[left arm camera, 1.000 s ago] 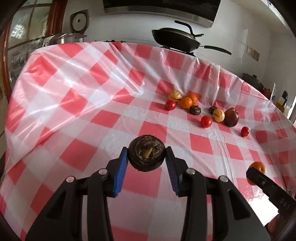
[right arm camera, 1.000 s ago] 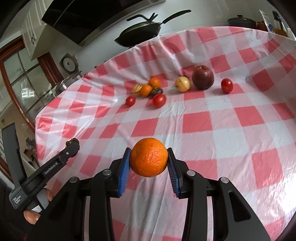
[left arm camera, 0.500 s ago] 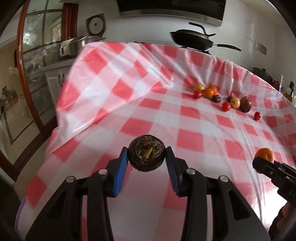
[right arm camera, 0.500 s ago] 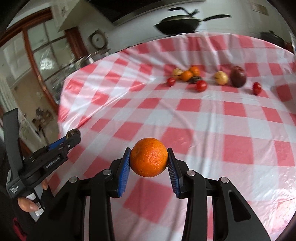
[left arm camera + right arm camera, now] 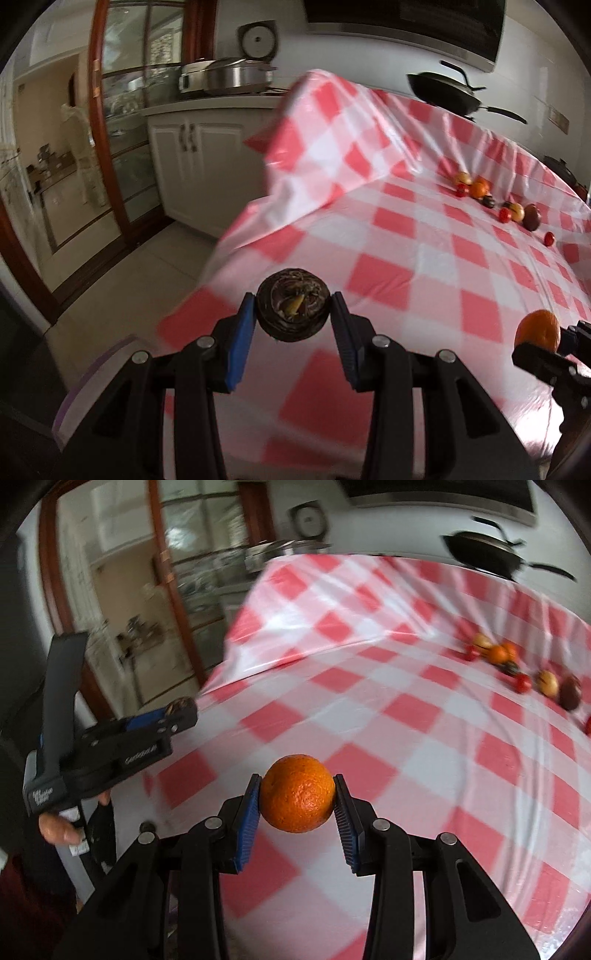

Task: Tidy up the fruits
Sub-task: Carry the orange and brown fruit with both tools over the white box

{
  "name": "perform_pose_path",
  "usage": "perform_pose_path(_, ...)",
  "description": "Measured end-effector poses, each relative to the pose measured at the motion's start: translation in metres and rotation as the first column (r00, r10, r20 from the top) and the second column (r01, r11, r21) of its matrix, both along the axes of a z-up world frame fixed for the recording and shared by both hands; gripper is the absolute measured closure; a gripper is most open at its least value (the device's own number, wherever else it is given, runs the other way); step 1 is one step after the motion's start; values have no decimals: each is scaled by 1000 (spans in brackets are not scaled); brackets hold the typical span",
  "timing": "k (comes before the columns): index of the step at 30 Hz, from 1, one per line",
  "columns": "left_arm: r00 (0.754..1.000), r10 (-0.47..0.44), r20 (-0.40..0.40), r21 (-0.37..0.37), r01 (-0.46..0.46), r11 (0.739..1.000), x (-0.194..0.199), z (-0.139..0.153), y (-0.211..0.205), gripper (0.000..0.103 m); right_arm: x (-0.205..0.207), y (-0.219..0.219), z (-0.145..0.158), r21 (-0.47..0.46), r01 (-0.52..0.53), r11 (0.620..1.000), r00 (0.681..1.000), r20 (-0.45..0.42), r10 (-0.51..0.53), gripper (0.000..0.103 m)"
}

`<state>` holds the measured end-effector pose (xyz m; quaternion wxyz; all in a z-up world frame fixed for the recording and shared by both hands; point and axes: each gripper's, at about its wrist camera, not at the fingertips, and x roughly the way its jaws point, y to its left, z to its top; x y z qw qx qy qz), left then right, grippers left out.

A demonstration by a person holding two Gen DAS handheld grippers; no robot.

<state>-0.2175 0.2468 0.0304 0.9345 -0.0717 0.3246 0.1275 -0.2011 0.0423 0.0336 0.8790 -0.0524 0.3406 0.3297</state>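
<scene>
We carry 2 fruits: our left gripper (image 5: 293,314) clamps a dark wrinkled fruit (image 5: 293,309), our right gripper (image 5: 297,799) an orange (image 5: 297,793); roughly 9 fruits (image 5: 506,205) wait unsorted on the checked cloth (image 5: 424,258) at 2 o'clock.

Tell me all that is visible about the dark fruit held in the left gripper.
The dark fruit is round, brown-black and wrinkled, with a broken or dried patch on its near face showing a yellowish bit inside. It sits between the blue pads of the left gripper, pressed from both sides and lifted above the checked tablecloth, near its corner. In the right wrist view it shows only as a dark lump at that gripper's tip.
</scene>
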Motion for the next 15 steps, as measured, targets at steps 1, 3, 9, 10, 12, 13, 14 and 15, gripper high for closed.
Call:
perform_pose_path(1, 1000, 11, -1, -3, -11, 1000, -4, -1, 6, 62, -4, 7, -1, -7, -20, 1000, 1000, -2, 20, 64)
perform_pose_path(3, 999, 45, -4, -9, -45, 999, -15, -3, 21, 62, -13, 25, -5, -32, -74, 997, 997, -8, 74, 64)
perform_pose_path(9, 988, 153, -7, -22, -153, 988, -54, -7, 66, 62, -50, 72, -13, -108, -257, 960, 966, 4, 259, 64)
perform_pose_path(10, 986, 168, -8, -22, -168, 986, -60, -8, 72, 62, -57, 82, -13, -117, -297, 948, 954, 5, 299, 64)
perform_pose_path(12, 979, 203, -15, -25, -204, 979, -73, -11, 87, 61, -69, 96, -14, -128, -356, 926, 933, 5, 360, 64)
perform_pose_path(13, 975, 220, -23, -27, -221, 975, -79, -14, 93, 61, -77, 106, -16, -137, -395, 909, 917, 2, 398, 64)
perform_pose_path(14, 971, 237, -34, -29, -238, 971, -83, -18, 100, 61, -84, 115, -18, -148, -431, 890, 900, -3, 435, 64)
perform_pose_path(15, 968, 249, -42, -30, -251, 968, -86, -21, 105, 61, -88, 121, -19, -154, -455, 877, 888, -8, 459, 64)
